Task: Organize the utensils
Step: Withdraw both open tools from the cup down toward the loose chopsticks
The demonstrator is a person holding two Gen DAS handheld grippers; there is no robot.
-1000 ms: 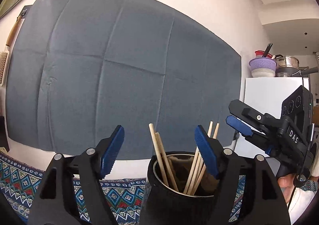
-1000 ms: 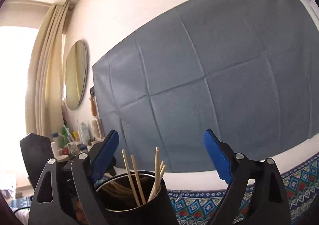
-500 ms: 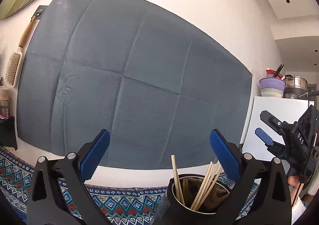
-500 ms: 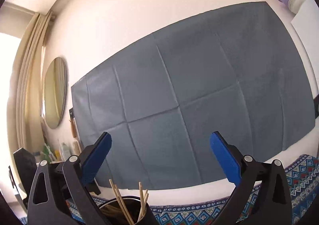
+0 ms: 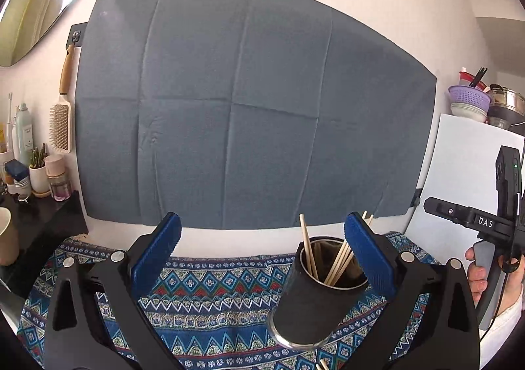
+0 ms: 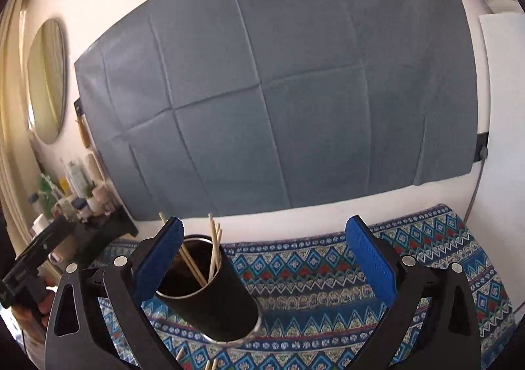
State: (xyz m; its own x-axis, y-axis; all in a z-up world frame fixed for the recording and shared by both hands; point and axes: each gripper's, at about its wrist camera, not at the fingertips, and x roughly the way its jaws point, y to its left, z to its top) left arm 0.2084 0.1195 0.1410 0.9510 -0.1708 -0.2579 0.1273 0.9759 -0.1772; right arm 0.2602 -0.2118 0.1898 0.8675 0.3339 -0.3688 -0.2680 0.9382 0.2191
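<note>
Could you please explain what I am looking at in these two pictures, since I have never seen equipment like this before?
There is no robot here: a person holds a two-fingered, trigger-operated tool in each hand, and each carries a wide-angle camera looking along its blue-padded fingers. One picture looks out from the left tool, the other from the right tool. In the left view you can also see the other tool gripped by the person's hand. Both tools are wide open and hold nothing. On the patterned cloth stands a black cup holding wooden chopsticks. A few more chopstick ends poke in at the bottom edge. A grey sheet hangs on the wall behind.
</note>
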